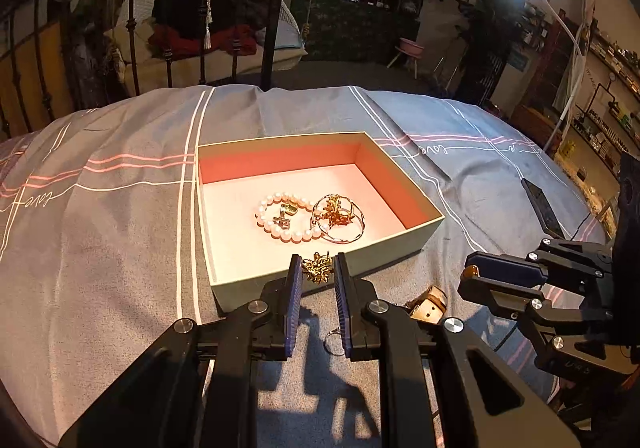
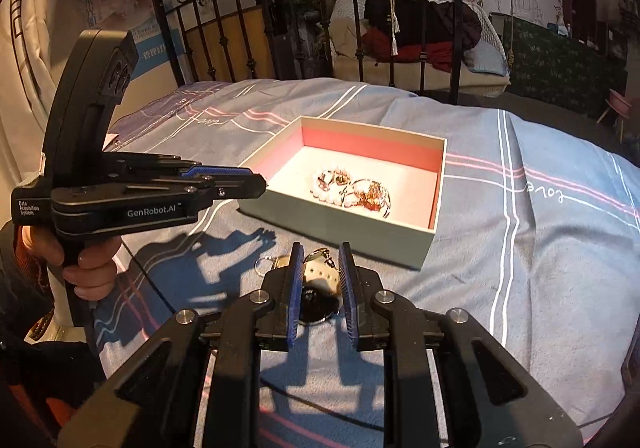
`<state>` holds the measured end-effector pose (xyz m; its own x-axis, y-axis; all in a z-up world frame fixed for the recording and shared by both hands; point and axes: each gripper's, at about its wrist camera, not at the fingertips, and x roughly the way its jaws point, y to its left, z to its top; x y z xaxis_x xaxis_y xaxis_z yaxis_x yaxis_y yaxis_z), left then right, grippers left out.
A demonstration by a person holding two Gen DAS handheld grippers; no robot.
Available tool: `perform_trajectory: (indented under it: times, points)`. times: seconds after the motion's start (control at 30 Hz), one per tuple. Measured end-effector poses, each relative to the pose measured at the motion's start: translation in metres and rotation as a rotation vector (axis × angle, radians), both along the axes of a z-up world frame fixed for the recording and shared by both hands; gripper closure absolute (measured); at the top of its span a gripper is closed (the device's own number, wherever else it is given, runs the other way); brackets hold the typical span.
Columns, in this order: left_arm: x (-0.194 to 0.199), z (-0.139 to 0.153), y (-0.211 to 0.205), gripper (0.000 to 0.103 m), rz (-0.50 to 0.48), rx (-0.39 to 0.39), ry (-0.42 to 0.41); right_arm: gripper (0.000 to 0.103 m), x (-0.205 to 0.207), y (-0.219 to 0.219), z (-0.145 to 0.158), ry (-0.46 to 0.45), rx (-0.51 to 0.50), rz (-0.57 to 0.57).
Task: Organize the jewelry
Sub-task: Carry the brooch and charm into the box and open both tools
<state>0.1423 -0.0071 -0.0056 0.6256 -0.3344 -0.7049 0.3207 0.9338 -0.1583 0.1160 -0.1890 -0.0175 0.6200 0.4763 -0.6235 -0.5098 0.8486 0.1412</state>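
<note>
A small gold piece (image 1: 316, 271) is seen between the two blue fingers (image 1: 295, 288) of the left gripper (image 1: 318, 258). The gap is narrow, and the gold piece seems to touch both pads, so it is judged to be held. It hangs right at the near wall of the open box (image 1: 256, 288). The pink floor of the box lies straight ahead of the fingers, just past that wall. So the gold piece would have to be carried a little forward before it is let go, or it may be dropped outside on the bed (image 1: 120, 248).

A pearl bracelet (image 1: 280, 221) and a thin bangle (image 1: 340, 217) with a gold bit on it have already been laid in the middle of the box, touching each other. A bare part of the floor is left near the front.

A pale charm (image 2: 320, 274) with a key ring (image 2: 264, 266) lies on the bed, just outside the near wall of the box. It is seen between the fingers of the right gripper (image 2: 319, 248), so the right one is nearer to it. That gap is narrow too, but it cannot be told if the charm is gripped or only framed.
</note>
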Motion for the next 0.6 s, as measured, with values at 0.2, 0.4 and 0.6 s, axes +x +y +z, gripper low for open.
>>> perform_trajectory:
  times: [0.2,0.4,0.6]
  points:
    - [0.022,0.014,-0.006,0.088,0.029,0.004,-0.024,0.084,0.038,0.003,0.018,-0.048,0.033,-0.047]
    - [0.047,0.029,-0.013,0.088,0.060,0.019,-0.063,0.084,0.073,0.005,0.024,-0.070,0.051,-0.097]
    - [0.068,0.023,-0.017,0.087,0.082,0.036,-0.048,0.084,0.100,0.015,0.013,-0.040,0.024,-0.109]
